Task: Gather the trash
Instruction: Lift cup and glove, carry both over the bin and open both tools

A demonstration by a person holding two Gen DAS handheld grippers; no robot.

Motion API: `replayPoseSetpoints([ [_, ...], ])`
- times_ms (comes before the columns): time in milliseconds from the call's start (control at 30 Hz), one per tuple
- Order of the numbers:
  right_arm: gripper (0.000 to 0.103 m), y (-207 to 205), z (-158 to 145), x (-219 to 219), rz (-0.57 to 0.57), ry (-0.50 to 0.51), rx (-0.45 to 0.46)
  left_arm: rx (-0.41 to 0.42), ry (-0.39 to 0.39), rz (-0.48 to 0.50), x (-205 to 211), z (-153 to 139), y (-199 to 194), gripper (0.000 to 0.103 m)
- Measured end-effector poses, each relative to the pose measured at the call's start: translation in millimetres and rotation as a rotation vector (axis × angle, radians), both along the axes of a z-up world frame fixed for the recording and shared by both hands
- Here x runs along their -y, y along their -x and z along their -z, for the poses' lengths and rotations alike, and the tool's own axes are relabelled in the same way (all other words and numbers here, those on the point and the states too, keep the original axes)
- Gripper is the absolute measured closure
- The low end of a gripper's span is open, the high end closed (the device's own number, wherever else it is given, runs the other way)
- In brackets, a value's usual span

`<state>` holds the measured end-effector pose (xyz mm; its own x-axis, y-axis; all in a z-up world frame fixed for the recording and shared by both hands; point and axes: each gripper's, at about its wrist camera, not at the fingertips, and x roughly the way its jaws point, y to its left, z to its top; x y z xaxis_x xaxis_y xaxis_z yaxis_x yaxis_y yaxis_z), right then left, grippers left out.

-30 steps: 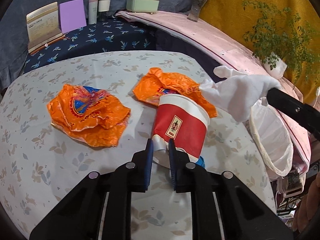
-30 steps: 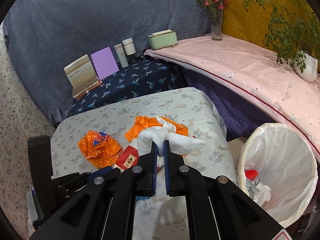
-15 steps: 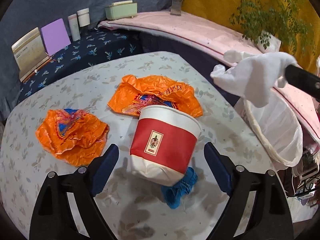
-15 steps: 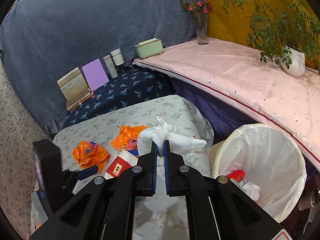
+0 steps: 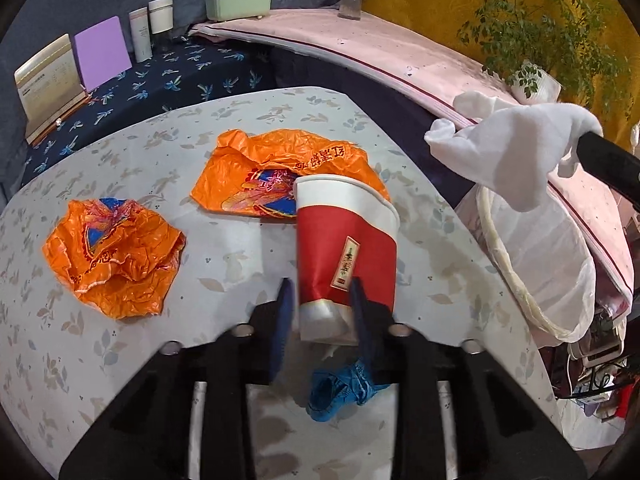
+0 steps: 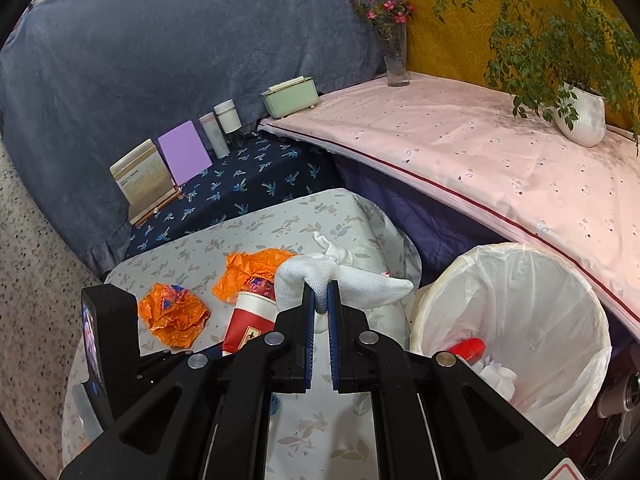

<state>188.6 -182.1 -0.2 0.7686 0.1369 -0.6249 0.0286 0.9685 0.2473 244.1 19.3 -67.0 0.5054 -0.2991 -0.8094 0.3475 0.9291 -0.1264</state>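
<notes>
The left gripper [image 5: 322, 308] squeezes the bottom of a red and white paper cup [image 5: 347, 256]. Its two blue fingers press on both sides of the cup, which tips up toward 12 o'clock. Under the gripper, at 6 o'clock from the cup, a small blue scrap [image 5: 340, 390] lies on the table [image 5: 120, 360].

A crumpled orange wrapper [image 5: 116, 256] sits at 9 o'clock from the cup. A flatter orange wrapper [image 5: 276, 172] lies just behind the cup, at 11 o'clock.

The right gripper [image 6: 318, 304] is closed tight on a white cloth [image 6: 344, 280] (it looks like a rag or a sock). The cloth hangs in the air over the table edge. The trash bin [image 6: 560, 280], lined with a white bag, stands at 3 o'clock from that gripper. Something red and some white paper already lie inside it.

Far back at 12 o'clock are a green box [image 6: 290, 96] and a vase of flowers [image 6: 394, 52].
</notes>
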Motion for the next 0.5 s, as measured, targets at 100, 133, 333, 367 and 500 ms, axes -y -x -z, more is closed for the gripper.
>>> replayPoseSetpoints([
  [100,0.097,2.0,-0.5,3.0,0.002,-0.001,0.001,0.007,-0.003,-0.006,5.9,-1.3,2.6,0.025],
  [133,0.097,2.6,-0.1,4.6,0.004,-0.002,0.0,0.006,-0.01,-0.006,8.3,-0.4,1.3,0.024],
  [333,0.097,1.4,5.6,15.8,0.015,-0.012,-0.011,-0.015,-0.049,-0.004,31.2,12.6,-9.7,0.02],
  [367,0.097,1.3,6.6,17.6,0.018,-0.013,-0.012,-0.02,-0.054,-0.009,34.5,16.0,-11.5,0.02],
  [500,0.097,0.0,11.5,25.2,0.027,-0.02,-0.022,-0.06,-0.052,-0.015,41.7,26.6,-16.1,0.042],
])
